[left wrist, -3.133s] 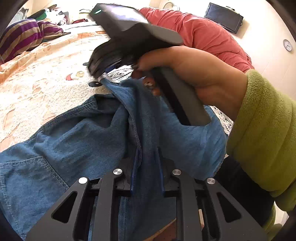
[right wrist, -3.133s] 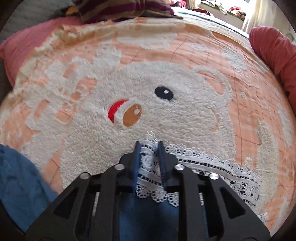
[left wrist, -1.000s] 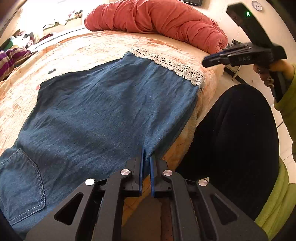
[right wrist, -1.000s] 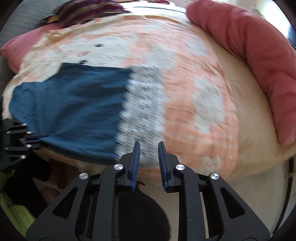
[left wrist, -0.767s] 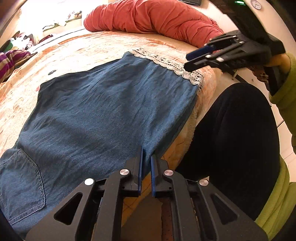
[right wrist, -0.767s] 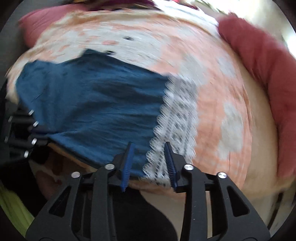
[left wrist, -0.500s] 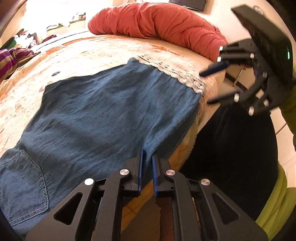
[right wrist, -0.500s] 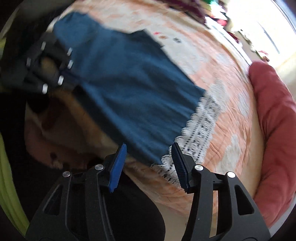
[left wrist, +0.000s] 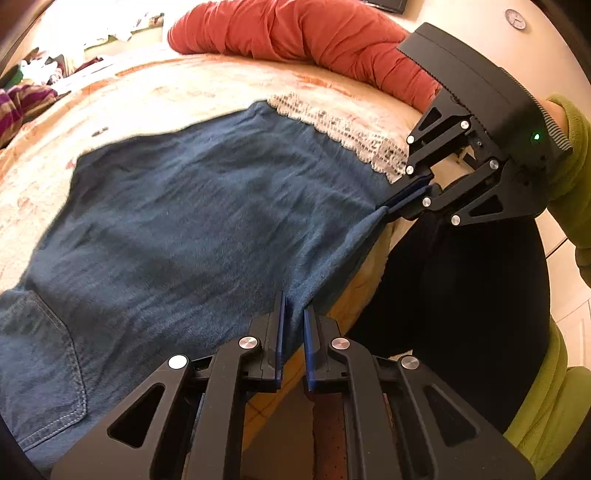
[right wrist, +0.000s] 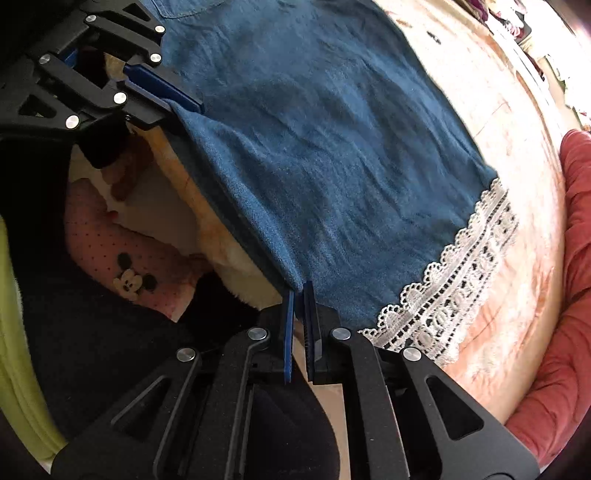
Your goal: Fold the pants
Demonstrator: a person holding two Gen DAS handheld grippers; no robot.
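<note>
The pants [left wrist: 192, 221] are denim blue with paler stitching round the pocket, and their hem carries white lace [right wrist: 458, 295] with dark openwork; the bed cover [left wrist: 166, 88] beyond both tongs is peach with cream patches; the bolster [left wrist: 314, 40] past it is brick red; the tongs are black with blue pads [right wrist: 288, 332]; the sleeve [left wrist: 569, 155] behind the right tongs [left wrist: 406, 195] is lime green; below the left tongs [right wrist: 173, 99] lies pink cloth [right wrist: 122, 251] with dark dots and a cartoon mouse.

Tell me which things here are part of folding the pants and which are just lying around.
Part of the job:
- blue denim pants with lace hem
- left hand-held gripper, shut on the pants' near edge
- right hand-held gripper, shut on the same edge nearer the hem

Lying about:
- red bolster
- striped cloth
- wall clock
</note>
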